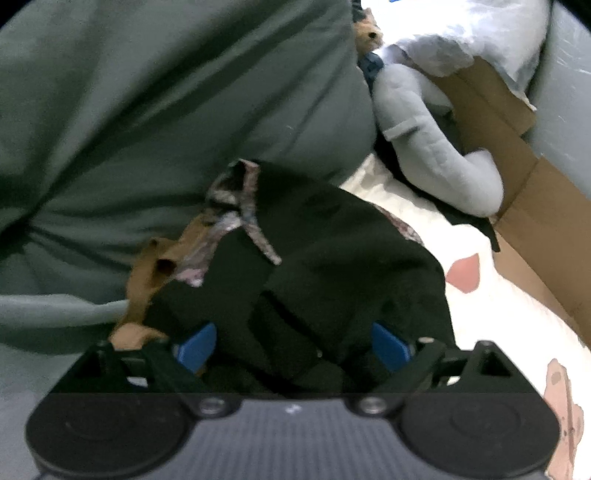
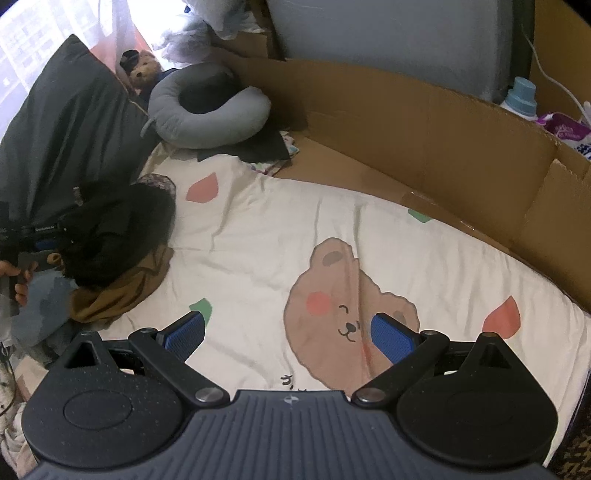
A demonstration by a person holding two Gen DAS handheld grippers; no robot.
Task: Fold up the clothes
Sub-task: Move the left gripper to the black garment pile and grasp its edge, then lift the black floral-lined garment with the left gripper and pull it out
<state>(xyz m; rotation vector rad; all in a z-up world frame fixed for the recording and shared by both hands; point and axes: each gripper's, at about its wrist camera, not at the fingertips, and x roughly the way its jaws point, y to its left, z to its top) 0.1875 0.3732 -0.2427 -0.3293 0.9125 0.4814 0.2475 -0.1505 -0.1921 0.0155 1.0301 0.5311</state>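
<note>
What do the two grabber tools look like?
Both look alike. The right tool has black linkage arms, two blue textured pads, round black discs and a ribbed dark grey body with a small white mark. The left tool shows the same black arms and blue pads.

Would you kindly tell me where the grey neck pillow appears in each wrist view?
Left wrist view: the grey neck pillow sits upper right, beside the cardboard.
Right wrist view: it sits upper left, against the cardboard.
Shared landmark: the teddy bear just behind it.
</note>
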